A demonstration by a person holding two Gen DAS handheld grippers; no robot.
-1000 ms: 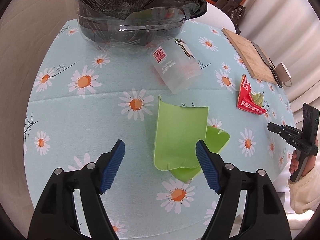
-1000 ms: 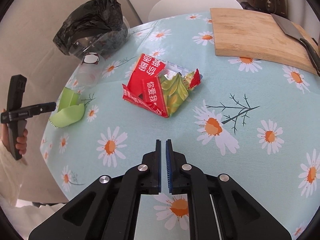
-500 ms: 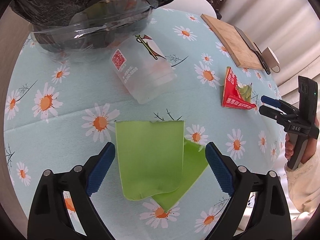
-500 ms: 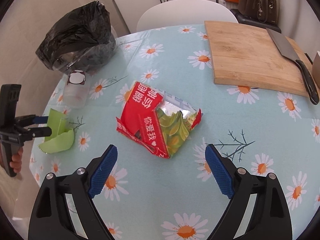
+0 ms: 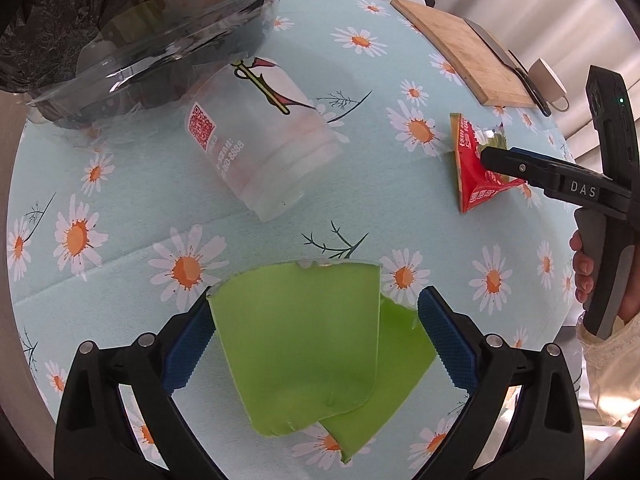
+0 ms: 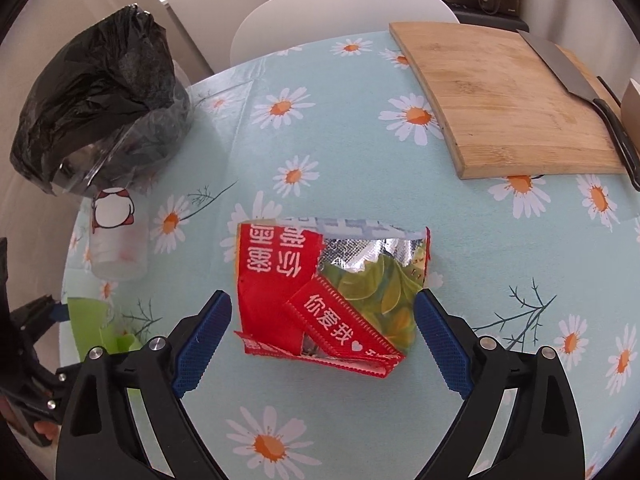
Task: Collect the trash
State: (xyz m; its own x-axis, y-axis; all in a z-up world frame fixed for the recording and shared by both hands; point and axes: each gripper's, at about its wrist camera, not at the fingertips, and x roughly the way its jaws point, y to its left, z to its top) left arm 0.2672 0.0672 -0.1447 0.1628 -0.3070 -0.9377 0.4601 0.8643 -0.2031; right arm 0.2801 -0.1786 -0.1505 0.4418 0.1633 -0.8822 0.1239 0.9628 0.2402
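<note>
My left gripper (image 5: 314, 336) is open, its blue pads either side of a flattened green paper cup (image 5: 304, 344) lying on the daisy tablecloth. My right gripper (image 6: 322, 336) is open around a torn red snack wrapper (image 6: 320, 292) with a silver lining. A clear plastic cup (image 5: 260, 136) lies on its side beyond the green cup. The bin with a black bag (image 5: 120, 28) stands at the far left; it also shows in the right wrist view (image 6: 96, 120). The wrapper (image 5: 472, 168) and the right gripper appear at the right in the left wrist view.
A wooden cutting board (image 6: 508, 96) with a cleaver (image 6: 580, 84) lies at the far right of the round table (image 6: 320, 128). A white mug (image 5: 548, 84) stands beside it. A white chair (image 6: 340, 12) is behind the table.
Both grippers have moved forward and down onto their items. The right gripper, shut a second ago, is open around the wrapper. The left pads now flank the green cup.
</note>
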